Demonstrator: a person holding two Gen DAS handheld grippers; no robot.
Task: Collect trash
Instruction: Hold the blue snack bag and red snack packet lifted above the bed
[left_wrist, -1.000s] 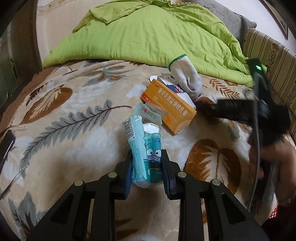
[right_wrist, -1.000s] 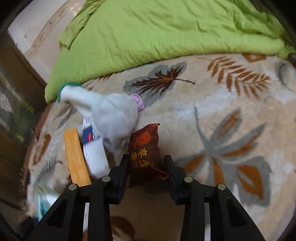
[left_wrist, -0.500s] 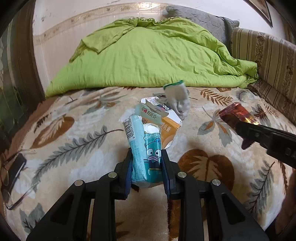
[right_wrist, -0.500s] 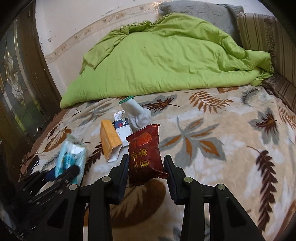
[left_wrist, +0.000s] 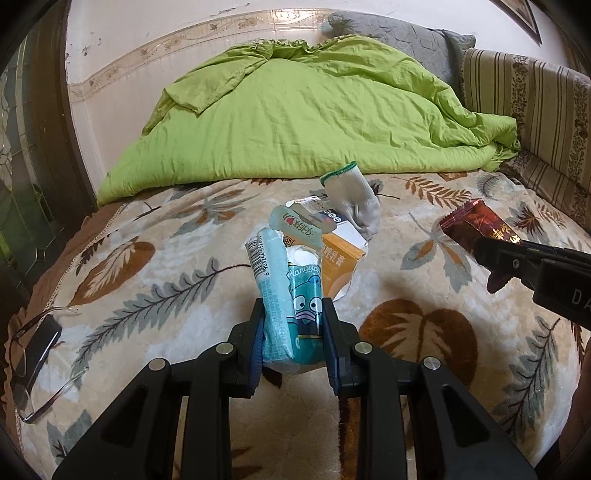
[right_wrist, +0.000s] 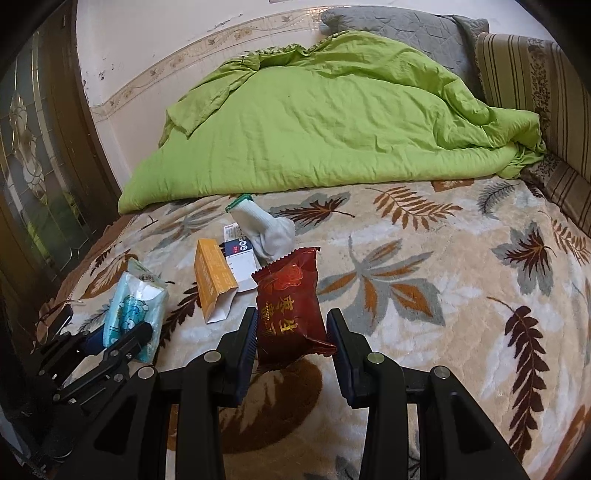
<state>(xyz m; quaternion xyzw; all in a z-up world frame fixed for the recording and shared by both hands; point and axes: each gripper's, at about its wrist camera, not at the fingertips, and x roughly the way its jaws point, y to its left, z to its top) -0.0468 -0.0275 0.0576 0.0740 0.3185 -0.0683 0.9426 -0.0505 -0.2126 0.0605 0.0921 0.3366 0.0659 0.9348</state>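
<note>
My left gripper (left_wrist: 293, 332) is shut on a teal tissue pack (left_wrist: 291, 295) with a cartoon face, held above the bed. My right gripper (right_wrist: 291, 328) is shut on a dark red snack wrapper (right_wrist: 291, 299), also lifted off the blanket. In the left wrist view the red wrapper (left_wrist: 476, 225) shows at the right, gripped by the other tool. The right wrist view shows the tissue pack (right_wrist: 135, 306) at lower left. On the blanket lie an orange box (right_wrist: 214, 277), a white and blue box (right_wrist: 240, 254) and a white glove (right_wrist: 266, 229) with a green cuff.
A leaf-patterned blanket (right_wrist: 443, 295) covers the bed, with a green duvet (right_wrist: 325, 122) heaped at the back. Eyeglasses and a dark flat object (left_wrist: 37, 343) lie at the left edge. A striped cushion (left_wrist: 528, 110) runs along the right, a wooden door (right_wrist: 40, 166) stands left.
Both grippers have pulled back and up from the pile, each keeping its item. The wrapper left the spot beside the glove, and more of the room shows.
</note>
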